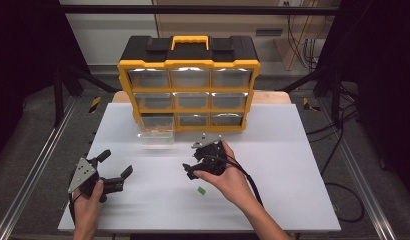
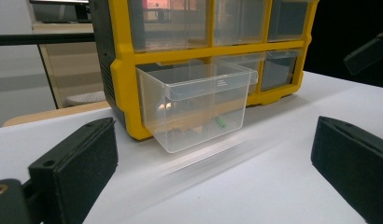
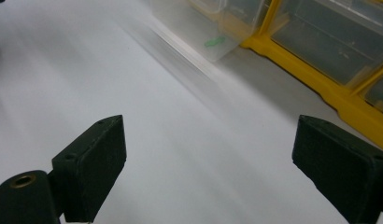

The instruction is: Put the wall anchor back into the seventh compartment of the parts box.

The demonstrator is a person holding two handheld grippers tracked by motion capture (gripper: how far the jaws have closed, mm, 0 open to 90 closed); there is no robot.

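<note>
Just below the right hand-held gripper [image 1: 192,169], jaws wide and empty, a green chip [image 1: 201,190] lies flat on the worktop [image 1: 293,165]: light, thin, probably slippery, best pinched by its edges.

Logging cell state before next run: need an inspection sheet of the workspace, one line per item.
Surface: white table, bare in front.
Job's things: yellow drawer cabinet at the back; clear drawer pulled out at bottom left, small green piece inside; another green piece on the table.
Clutter: nothing seen.
Grippers: left gripper open, empty; right gripper open, empty.
Cables: black cable trails from right gripper.
Surroundings: metal rails, floor cables.
</note>
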